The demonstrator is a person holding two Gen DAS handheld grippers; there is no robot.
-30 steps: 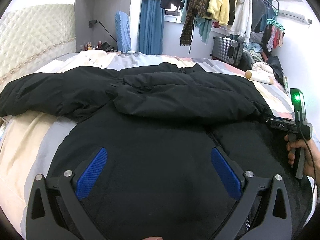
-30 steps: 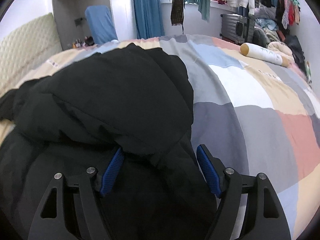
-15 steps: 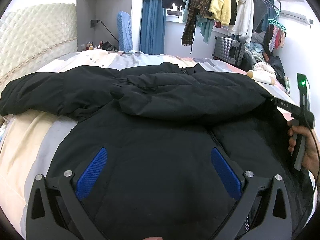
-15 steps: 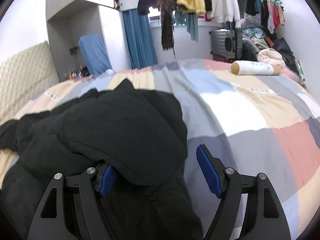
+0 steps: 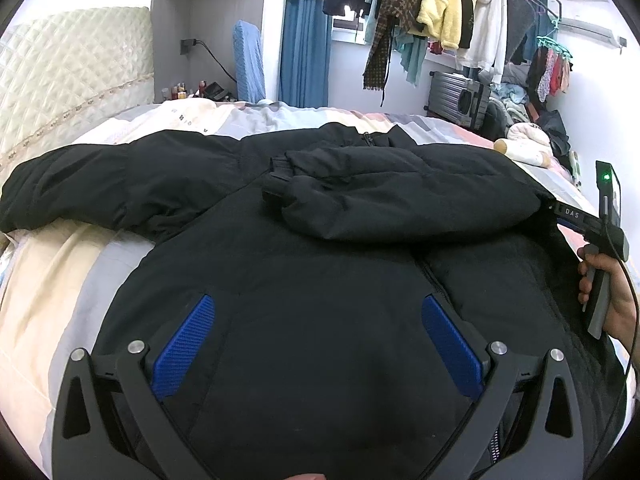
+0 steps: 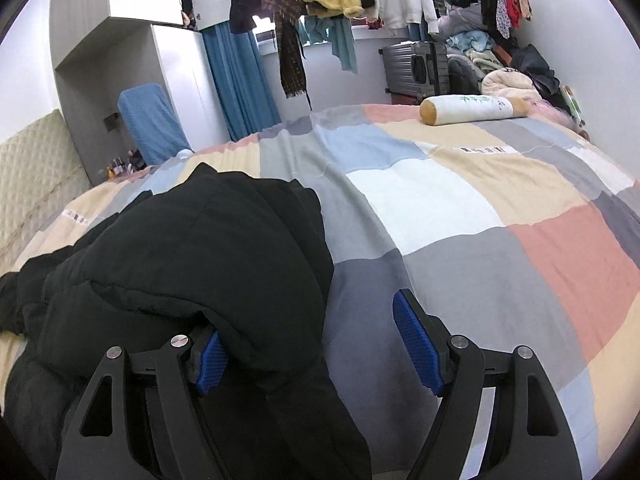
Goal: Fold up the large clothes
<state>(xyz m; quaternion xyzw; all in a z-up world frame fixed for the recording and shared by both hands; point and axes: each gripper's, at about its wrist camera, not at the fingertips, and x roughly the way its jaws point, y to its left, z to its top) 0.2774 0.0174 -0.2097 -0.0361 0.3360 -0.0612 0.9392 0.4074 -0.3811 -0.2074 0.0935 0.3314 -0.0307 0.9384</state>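
A large black padded jacket [image 5: 320,280] lies spread on the bed. One sleeve [image 5: 400,200] is folded across its chest; the other sleeve [image 5: 80,192] stretches out to the left. My left gripper [image 5: 316,336] is open and empty, hovering over the jacket's lower body. My right gripper [image 6: 308,344] is open at the jacket's right edge, with the padded fabric [image 6: 208,264] bulging over its left finger. The right gripper's body and the hand holding it show in the left wrist view [image 5: 600,240].
The bed has a patchwork quilt [image 6: 480,240] with a bolster pillow [image 6: 468,110] at its far side. A quilted headboard [image 5: 72,80] is at left. Hanging clothes [image 5: 440,12], a suitcase [image 5: 456,96] and a clothes pile [image 6: 504,64] stand beyond the bed.
My right gripper has lifted and pulled back along the jacket's right edge, so more quilt shows. The folded sleeve has settled across the chest. My left gripper has barely moved.
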